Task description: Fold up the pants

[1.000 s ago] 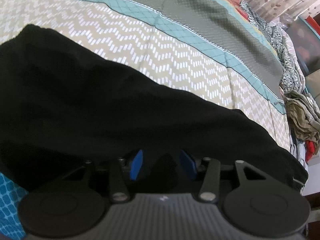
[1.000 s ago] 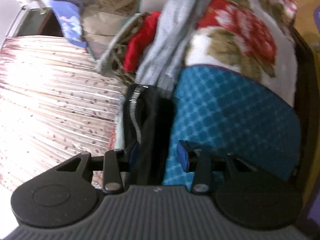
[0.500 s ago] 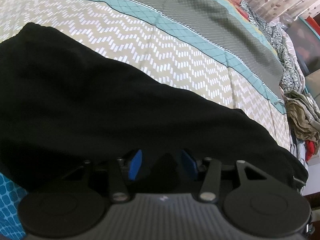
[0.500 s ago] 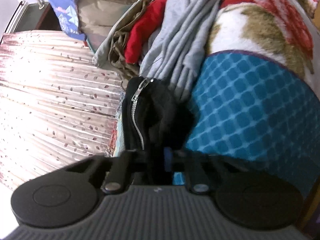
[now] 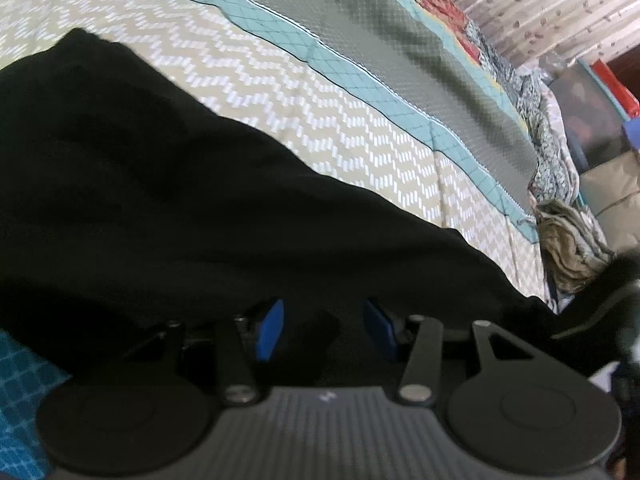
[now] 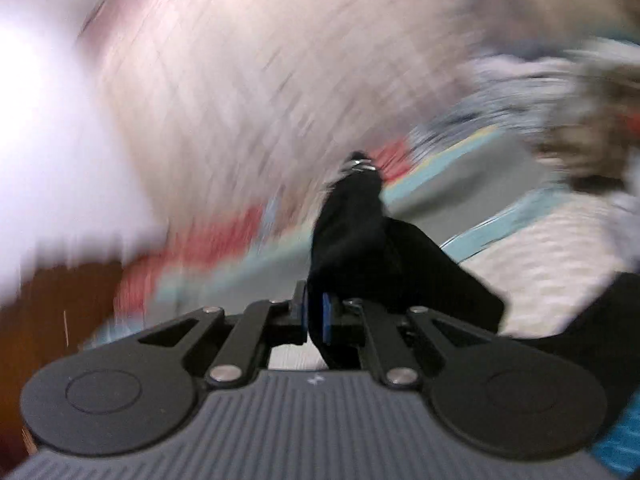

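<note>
Black pants (image 5: 192, 208) on bedspread (image 5: 320, 120), right gripper (image 6: 316, 316) fingers pinching fabric

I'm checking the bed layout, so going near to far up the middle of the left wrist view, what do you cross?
Blue fingers → black pants → beige zigzag bedspread → teal quilted band → grey-green quilted panel.

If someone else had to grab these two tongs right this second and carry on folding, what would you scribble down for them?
Right tongs: shut on one zippered end of the black fabric pants, lifted off the bed; that view is blurred.
Left tongs: partly open, a bunch of the same pants between the blue pads; whether they grip is unclear.
Pants: mostly spread across the beige zigzag-patterned bedcover.
Done: one end picked up.
Left: carry that end over, lay it flat, finish folding.
</note>
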### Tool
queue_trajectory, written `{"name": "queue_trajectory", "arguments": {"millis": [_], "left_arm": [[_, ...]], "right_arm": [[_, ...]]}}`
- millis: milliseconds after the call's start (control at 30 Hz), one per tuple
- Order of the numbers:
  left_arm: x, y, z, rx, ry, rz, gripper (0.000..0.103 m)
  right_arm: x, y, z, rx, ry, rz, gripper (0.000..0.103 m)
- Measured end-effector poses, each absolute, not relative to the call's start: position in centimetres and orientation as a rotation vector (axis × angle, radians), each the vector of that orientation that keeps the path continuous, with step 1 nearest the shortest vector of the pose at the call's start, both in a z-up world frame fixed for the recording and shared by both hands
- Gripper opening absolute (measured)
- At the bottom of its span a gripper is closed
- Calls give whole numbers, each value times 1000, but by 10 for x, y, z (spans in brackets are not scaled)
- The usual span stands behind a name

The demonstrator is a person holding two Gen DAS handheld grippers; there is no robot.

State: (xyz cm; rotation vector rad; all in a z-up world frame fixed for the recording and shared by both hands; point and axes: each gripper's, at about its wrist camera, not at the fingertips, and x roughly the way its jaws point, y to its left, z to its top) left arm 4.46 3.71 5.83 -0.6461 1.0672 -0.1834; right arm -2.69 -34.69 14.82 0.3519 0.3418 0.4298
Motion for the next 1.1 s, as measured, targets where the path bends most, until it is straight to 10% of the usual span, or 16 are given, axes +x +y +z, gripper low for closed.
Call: {"name": "queue_trajectory", "arguments": {"millis": [333,467,933,1100], "left_arm": [[29,66,56,-718,1049,-174,46],[34,56,63,-722,1039,-211,46],[73,-115,70,-402,1115,-579,43],[86,-119,39,-357,1180,-460,28]], "right_arm": [[2,-170,54,-331,631,395,15],[-9,-196,77,-274,660,478,60],[-66,-505,88,716,355,-216,46],[-44,-544,60,879,391,-276,47]]}}
